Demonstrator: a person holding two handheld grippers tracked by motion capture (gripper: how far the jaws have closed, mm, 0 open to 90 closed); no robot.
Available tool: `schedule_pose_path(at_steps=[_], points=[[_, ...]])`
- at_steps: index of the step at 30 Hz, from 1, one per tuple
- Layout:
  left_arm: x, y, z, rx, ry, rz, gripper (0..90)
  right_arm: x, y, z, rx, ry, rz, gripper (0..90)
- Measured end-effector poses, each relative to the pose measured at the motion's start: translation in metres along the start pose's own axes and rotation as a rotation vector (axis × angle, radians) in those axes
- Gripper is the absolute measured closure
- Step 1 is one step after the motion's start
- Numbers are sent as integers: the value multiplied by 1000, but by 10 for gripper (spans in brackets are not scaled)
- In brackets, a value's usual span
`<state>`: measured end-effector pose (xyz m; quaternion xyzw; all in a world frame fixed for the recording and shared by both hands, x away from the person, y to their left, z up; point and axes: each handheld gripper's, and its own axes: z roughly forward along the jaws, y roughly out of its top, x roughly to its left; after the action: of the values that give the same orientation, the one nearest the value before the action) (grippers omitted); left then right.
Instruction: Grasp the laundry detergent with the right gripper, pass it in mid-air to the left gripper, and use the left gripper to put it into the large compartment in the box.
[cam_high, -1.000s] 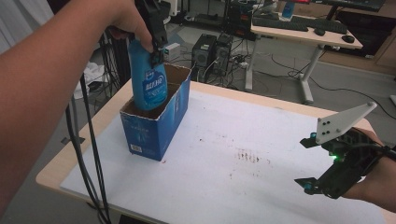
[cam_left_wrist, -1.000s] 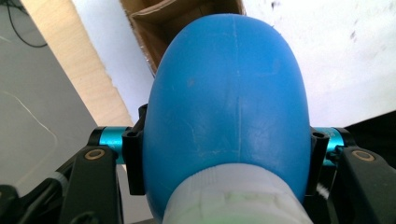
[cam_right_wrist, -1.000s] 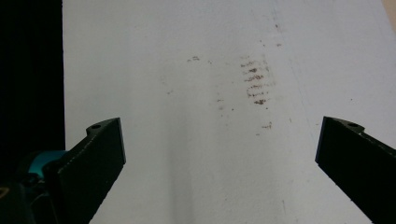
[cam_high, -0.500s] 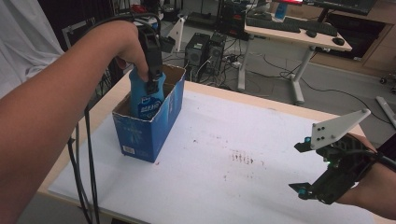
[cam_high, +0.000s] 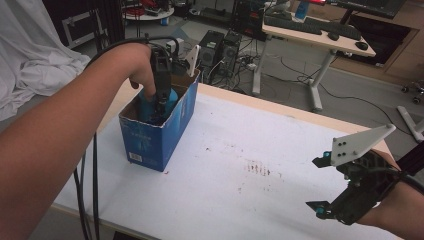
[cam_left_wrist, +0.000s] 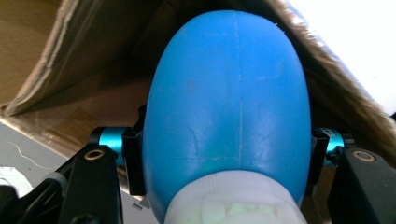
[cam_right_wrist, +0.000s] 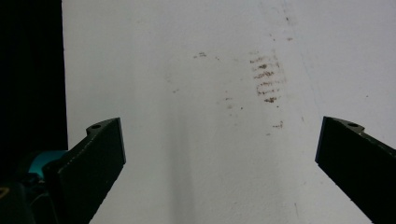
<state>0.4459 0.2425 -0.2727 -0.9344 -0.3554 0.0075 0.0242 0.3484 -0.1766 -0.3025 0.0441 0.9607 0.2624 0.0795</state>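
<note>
Blue bottle stands inside blue cardboard box.

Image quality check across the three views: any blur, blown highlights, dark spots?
High view: soft, evenly lit; blue box readable. Left gripper view: blue bottle very close and soft, table corner top right blown white. Right gripper view: white table bright, brown smudges sharp, black band at left.

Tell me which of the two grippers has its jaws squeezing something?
The left gripper: its jaws clamp the blue plastic bottle. The right gripper hangs open.
</note>
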Motion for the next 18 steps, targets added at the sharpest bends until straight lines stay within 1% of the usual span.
schedule_pose_path(at_steps=[4,6,7,9,18], points=[[3,-1,10,-6,-16,5,378,0,1,2,0,3,-2,9],[4,-1,14,-7,-17,10,379,0,2,2,-4,3,0,9],[4,-1,14,-7,-17,10,379,0,2,2,-4,3,0,9],[6,-2,15,-35,-21,5,379,-1,2,3,-1,5,-2,9],[7,-2,16,-23,-32,1,375,-1,3,6,-2,6,2,9]])
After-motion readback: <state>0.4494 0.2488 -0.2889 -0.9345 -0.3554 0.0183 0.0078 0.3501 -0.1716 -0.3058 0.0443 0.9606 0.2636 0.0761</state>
